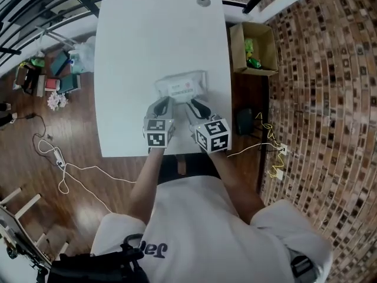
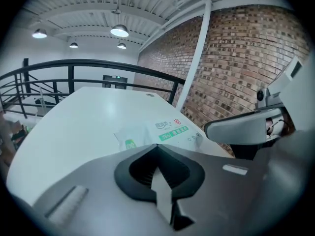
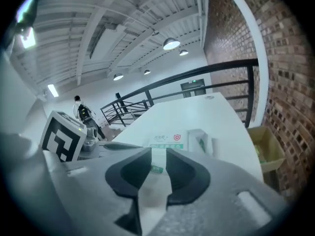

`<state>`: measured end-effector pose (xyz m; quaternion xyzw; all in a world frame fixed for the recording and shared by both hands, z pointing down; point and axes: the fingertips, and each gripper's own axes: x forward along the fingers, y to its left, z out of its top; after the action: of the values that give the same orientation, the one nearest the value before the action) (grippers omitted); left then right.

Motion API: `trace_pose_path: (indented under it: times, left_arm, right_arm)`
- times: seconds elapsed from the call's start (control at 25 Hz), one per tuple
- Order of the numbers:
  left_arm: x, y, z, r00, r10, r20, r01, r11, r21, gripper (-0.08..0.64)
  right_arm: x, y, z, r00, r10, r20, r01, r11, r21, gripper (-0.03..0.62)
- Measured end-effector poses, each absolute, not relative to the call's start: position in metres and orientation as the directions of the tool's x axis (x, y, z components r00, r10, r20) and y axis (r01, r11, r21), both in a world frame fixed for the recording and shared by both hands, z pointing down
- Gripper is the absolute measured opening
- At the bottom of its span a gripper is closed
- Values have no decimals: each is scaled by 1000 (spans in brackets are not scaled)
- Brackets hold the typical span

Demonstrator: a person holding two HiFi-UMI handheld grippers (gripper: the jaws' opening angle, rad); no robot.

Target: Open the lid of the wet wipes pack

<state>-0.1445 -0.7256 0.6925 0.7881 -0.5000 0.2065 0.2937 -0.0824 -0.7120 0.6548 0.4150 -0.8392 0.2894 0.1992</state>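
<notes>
2 grippers: left gripper (image 1: 162, 105) jaws together, empty; right gripper (image 1: 198, 106) jaws slightly apart, empty.
Risk: unpinned wet wipes pack (image 1: 181, 86) may slide or lift when the lid (image 3: 203, 140) is pulled.

A white desk (image 1: 141, 52) has a round grey cap (image 1: 203, 2) near its far edge; an open cardboard box (image 1: 268, 43) stands on the floor (image 1: 88, 175) beside its right edge
</notes>
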Motion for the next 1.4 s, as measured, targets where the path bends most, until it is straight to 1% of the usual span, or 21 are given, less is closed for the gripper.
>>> trace_pose_path:
  times: [0.08,0.2,0.28,0.48,0.68,0.8,1.0,1.08,1.28,1.32,1.36,1.4]
  left_arm:
    - [-147,-726,694,407,-677,613,-913,-319,255,15]
    - [-149,-726,697,396,-694,601,-918,-307,251,15]
    - [-148,-725,696,399,-696,598,-917,-309,252,14]
    - [-148,-725,697,403,-694,596,-915,-311,256,15]
    - [-146,-724,697,405,-691,599,-914,-311,259,14]
    - [-146,-724,695,409,-687,600,-912,-313,263,14]
    - [-147,-725,696,420,-679,602,-907,-326,265,14]
    - [-147,-725,696,431,-670,605,-902,-334,273,14]
    - [-147,-724,697,439,-654,616,-898,-351,266,14]
    - [-146,-724,698,440,-650,619,-896,-356,263,14]
    - [-146,-725,698,442,-647,621,-896,-361,260,14]
    - [-146,-727,698,441,-646,623,-895,-364,257,14]
  right_arm:
    - [-88,-713,658,-601,-577,554,-799,431,-418,72]
    - [-92,-714,668,-621,-580,527,-759,278,-589,72]
    - [-92,-716,674,-616,-592,520,-740,207,-640,72]
    - [-99,-724,677,-603,-609,515,-731,165,-662,72]
    - [-95,-722,693,-568,-584,580,-756,93,-647,72]
    - [-94,-724,695,-554,-593,585,-751,53,-658,71]
    - [-95,-725,698,-568,-585,578,-699,-28,-715,72]
    - [-97,-727,696,-575,-586,571,-670,-63,-740,97]
    - [-95,-734,695,-581,-632,513,-528,-187,-828,104]
    - [-93,-735,696,-580,-629,517,-522,-199,-829,93]
    - [-92,-737,698,-579,-619,530,-529,-209,-822,51]
    - [-92,-738,699,-578,-607,545,-540,-216,-813,26]
